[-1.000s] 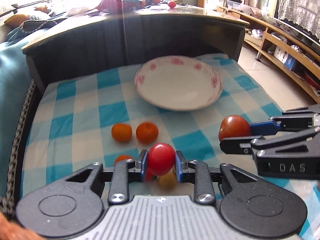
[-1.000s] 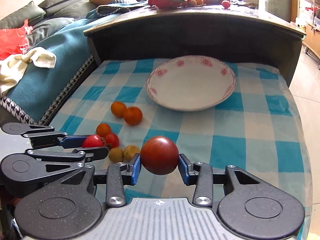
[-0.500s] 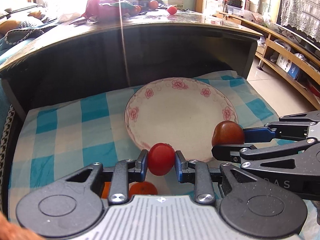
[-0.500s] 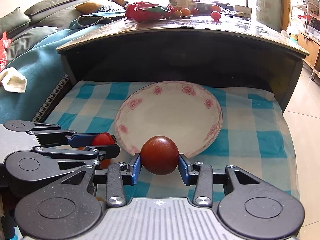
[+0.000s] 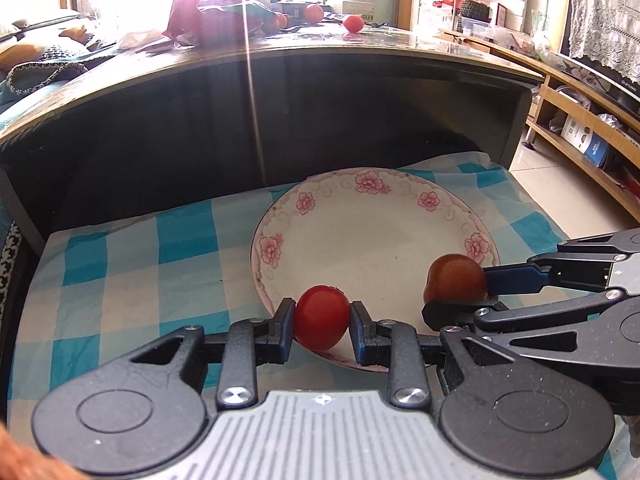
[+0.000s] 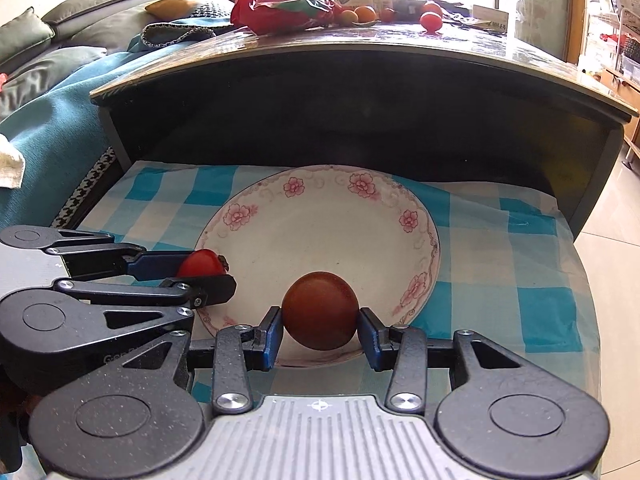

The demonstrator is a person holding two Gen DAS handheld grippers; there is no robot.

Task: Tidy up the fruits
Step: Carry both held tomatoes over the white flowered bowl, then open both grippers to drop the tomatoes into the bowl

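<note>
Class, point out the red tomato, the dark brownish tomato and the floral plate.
red tomato (image 5: pixel 321 317), left wrist view, front face.
dark brownish tomato (image 6: pixel 320 310), right wrist view, front face.
floral plate (image 6: pixel 320 236), right wrist view, bare centre.

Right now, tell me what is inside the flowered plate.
Nothing lies in the plate; its white bowl shows bare. The bright red tomato and dark red tomato, each clamped by a gripper over the near rim, hide that edge.

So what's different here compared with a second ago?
Both grippers have carried their fruit forward, from above the loose fruit on the checked cloth to the near rim of the plate. The left gripper still clamps the red tomato, the right gripper the darker brown-red fruit. Nothing has been released; the plate holds nothing yet.
</note>
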